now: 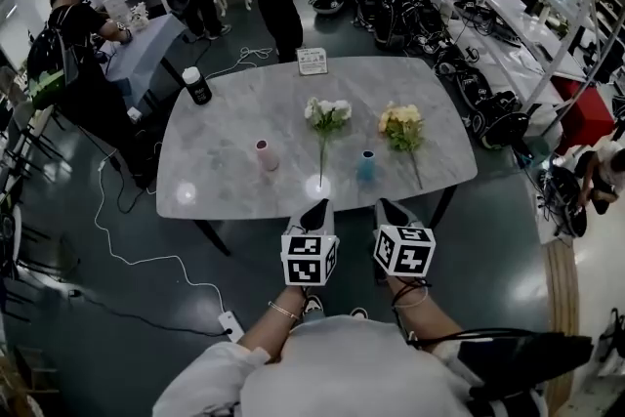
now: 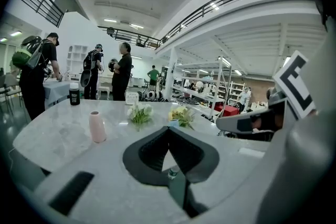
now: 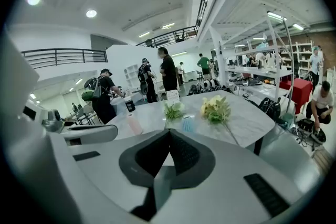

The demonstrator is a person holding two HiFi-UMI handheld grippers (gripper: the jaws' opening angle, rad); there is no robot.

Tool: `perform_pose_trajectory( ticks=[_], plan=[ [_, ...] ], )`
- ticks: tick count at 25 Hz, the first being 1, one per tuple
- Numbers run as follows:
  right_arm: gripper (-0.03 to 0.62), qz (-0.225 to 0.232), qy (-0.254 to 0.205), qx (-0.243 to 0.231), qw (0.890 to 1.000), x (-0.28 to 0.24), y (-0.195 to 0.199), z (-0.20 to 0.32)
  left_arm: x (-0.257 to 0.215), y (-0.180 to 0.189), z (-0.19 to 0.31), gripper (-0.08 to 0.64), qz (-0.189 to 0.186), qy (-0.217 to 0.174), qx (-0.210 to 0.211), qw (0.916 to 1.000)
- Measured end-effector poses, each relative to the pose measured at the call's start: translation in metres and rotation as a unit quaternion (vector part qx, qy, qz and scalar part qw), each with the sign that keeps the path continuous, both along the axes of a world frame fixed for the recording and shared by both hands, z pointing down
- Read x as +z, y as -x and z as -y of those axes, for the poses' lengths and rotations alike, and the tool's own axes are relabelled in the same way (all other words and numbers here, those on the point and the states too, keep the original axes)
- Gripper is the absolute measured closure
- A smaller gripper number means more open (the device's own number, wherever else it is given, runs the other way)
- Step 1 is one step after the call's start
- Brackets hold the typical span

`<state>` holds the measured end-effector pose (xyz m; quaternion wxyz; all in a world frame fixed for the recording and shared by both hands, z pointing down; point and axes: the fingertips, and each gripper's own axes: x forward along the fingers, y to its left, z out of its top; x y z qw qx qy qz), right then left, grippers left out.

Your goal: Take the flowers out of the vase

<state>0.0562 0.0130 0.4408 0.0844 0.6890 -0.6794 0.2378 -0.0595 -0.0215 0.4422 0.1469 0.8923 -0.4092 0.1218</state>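
Note:
Two small vases stand empty on the grey marble table (image 1: 225, 122): a pink vase (image 1: 262, 154) (image 2: 96, 126) (image 3: 134, 124) and a blue vase (image 1: 366, 165) (image 2: 172, 123) (image 3: 188, 124). A bunch of white flowers (image 1: 325, 115) (image 2: 139, 113) (image 3: 173, 110) lies flat on the table between them. Right of the blue vase lies a bunch of yellow flowers (image 1: 401, 125) (image 2: 181, 114) (image 3: 215, 108). My left gripper (image 1: 317, 206) (image 2: 168, 128) and right gripper (image 1: 384, 206) (image 3: 169, 132) hover side by side at the table's near edge. Both are shut with nothing in them.
A black bottle with a white cap (image 1: 197, 85) (image 2: 74, 94) stands at the table's far left, and a small sign card (image 1: 312, 61) at its far edge. Several people stand beyond the table. Shelving and gear (image 1: 488, 34) fill the right side. Cables (image 1: 127, 249) cross the floor.

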Motion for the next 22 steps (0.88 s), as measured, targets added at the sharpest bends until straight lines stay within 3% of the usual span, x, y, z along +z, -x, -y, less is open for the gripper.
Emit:
perform_pose_trajectory(
  ticks=[22],
  plan=[
    [0.588, 0.007, -0.012, 0.017, 1.000, -0.0006, -0.0091, 0.0048, 0.0001, -0.0034, 0.0053, 0.551, 0.004, -0.004, -0.001, 1.0000]
  ],
)
